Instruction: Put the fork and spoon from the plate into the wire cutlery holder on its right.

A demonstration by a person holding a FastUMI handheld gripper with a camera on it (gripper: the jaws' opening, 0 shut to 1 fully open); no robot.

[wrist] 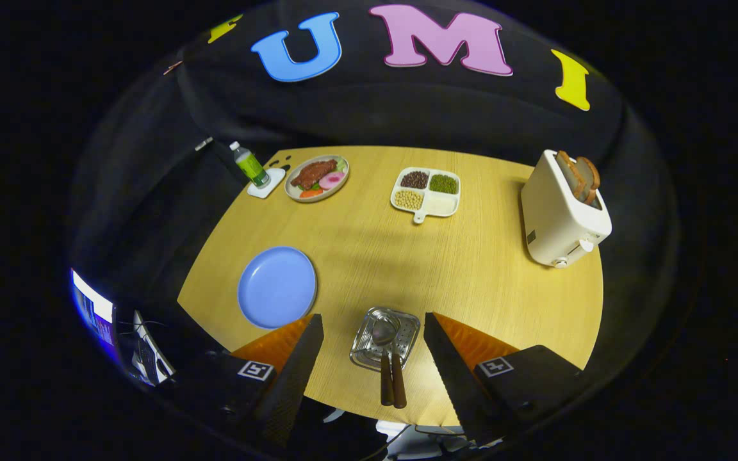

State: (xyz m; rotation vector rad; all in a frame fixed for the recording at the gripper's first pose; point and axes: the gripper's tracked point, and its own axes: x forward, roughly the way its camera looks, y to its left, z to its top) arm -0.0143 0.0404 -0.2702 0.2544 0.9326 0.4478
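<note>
Two black fingers [298, 358] of the gripper [373, 333] are standing wide apart over the near edge of the wooden table [471, 269], holding nothing. Between them, a little ahead of their tips, the wire cutlery holder [387, 338] is sitting on the table, and two brown handles are sticking out of it toward the camera, side by side and touching. The spoon [383, 358] is showing its bowl inside the holder; the fork [398, 381] is lying just beside it, its head hidden among the wires. Left of the holder, just beyond the left finger's tip, the blue plate [277, 287] is lying bare. Farther back, a white divided tray [426, 192] is holding beans and grains in three of its four sections. To its left, a plate of food [317, 178] is resting near a green bottle [249, 165] that is standing upright on a white coaster [268, 184]. At the table's right side, a white toaster [561, 214] is carrying bread slices [582, 176] in its slots.
</note>
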